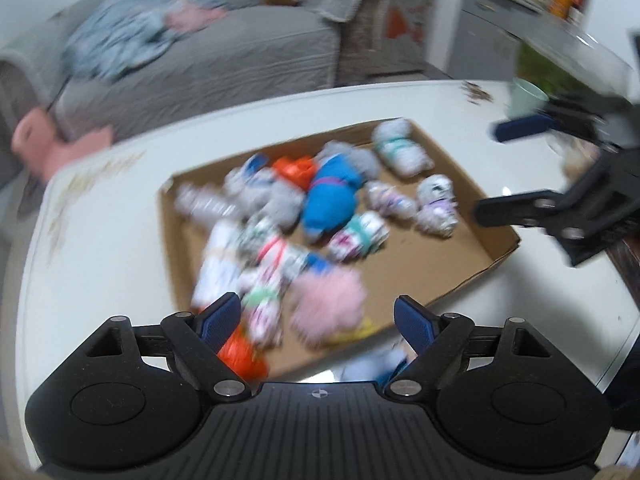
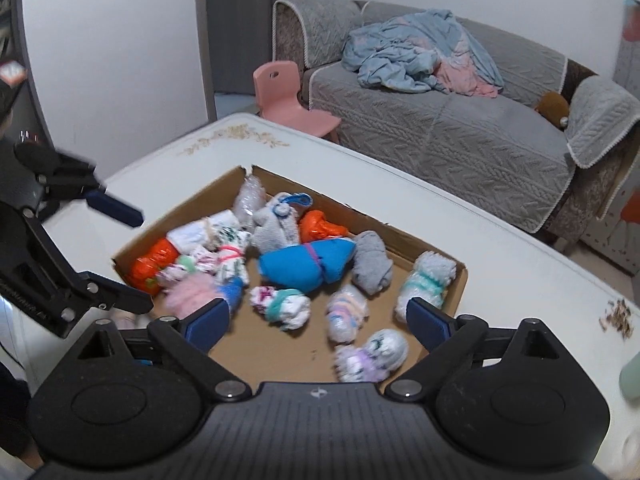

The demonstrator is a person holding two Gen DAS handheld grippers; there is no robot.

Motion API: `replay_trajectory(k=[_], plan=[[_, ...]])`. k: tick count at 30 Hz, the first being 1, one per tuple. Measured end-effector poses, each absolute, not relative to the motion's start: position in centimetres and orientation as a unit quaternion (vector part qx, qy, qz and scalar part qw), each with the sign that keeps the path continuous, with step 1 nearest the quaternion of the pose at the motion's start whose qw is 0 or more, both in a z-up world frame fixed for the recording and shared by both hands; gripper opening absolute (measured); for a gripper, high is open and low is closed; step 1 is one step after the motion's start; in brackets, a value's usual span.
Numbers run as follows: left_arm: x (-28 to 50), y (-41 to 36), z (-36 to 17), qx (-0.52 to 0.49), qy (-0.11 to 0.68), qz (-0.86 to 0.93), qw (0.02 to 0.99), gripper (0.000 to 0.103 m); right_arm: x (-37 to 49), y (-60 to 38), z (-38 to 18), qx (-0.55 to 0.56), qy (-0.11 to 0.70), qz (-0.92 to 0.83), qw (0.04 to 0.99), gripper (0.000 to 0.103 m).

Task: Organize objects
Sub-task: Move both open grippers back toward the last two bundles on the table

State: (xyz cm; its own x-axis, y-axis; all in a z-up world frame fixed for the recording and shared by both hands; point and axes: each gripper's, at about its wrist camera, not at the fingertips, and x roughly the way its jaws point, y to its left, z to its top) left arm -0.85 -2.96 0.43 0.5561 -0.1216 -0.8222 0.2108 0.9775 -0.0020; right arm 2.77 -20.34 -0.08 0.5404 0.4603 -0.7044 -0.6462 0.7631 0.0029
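A shallow cardboard box [image 2: 460, 280] lies on the white table and holds several rolled sock bundles. Among them are a big blue bundle [image 2: 304, 266], a fluffy pink one [image 2: 188, 294] and an orange one [image 2: 152, 266]. My right gripper [image 2: 316, 312] hangs open above the box's near side, with nothing between its pads. My left gripper [image 2: 140, 260] comes in from the left, also open and empty. The left wrist view is blurred. It shows the box [image 1: 420, 264], the blue bundle [image 1: 330, 200], the pink one [image 1: 328, 304], my left gripper [image 1: 316, 310] open above them, and my right gripper [image 1: 490, 170] at the right.
The table [image 2: 400, 184] has bare white surface all around the box. A pale green cup [image 2: 632, 376] stands near its right edge. Beyond are a grey sofa [image 2: 440, 128] with a crumpled blanket [image 2: 420, 48] and a small pink chair [image 2: 288, 96]. A pale bundle [image 1: 376, 364] lies outside the box.
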Motion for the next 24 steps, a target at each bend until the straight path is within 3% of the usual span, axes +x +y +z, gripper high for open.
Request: replay_trajectory(k=[10,24], plan=[[-5.7,-0.8,0.2,0.008,0.467,-0.013,0.884,0.09,-3.6,-19.5,-0.3,-0.101,0.362,0.3,0.877,0.102],[-8.5,-2.2,-2.4,0.055,0.467,0.01,0.882,0.095,-7.8,-17.2,-2.4,-0.108,0.38,0.284,0.873,0.102]])
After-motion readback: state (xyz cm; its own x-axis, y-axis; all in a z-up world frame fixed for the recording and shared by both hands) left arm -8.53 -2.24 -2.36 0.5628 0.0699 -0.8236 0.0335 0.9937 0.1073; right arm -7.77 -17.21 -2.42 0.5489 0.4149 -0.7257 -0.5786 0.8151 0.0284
